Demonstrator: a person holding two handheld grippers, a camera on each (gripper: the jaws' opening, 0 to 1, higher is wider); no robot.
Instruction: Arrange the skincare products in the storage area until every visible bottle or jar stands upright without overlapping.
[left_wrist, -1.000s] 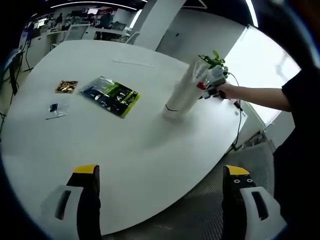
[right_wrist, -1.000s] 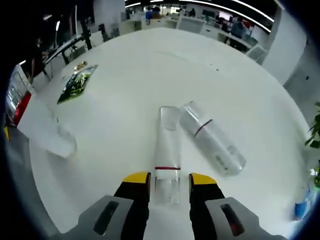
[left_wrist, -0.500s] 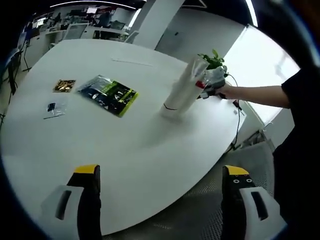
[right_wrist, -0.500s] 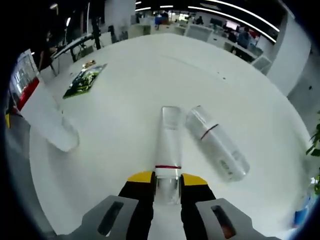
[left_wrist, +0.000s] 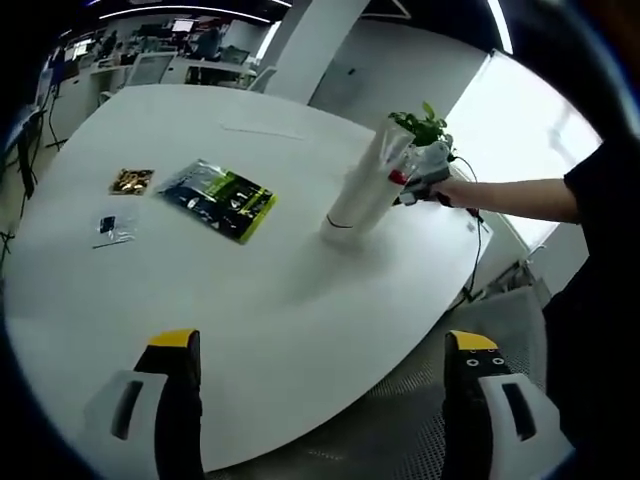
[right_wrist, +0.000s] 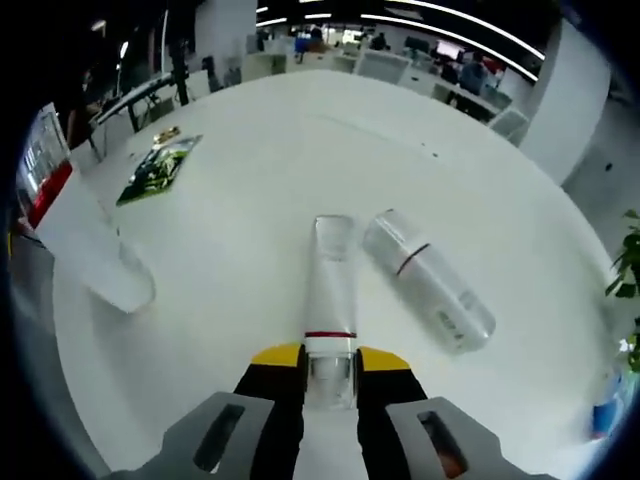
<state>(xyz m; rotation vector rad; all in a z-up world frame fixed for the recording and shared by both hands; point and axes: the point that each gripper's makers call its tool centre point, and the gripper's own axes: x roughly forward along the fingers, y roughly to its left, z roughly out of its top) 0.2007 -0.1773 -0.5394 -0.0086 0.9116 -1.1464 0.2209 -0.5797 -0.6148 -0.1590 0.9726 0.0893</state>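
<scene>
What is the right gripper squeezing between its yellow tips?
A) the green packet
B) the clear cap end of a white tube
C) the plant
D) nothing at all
B: in the right gripper view the right gripper is closed on the clear cap end of the white tube, while the green packet lies far off on the table.
</scene>
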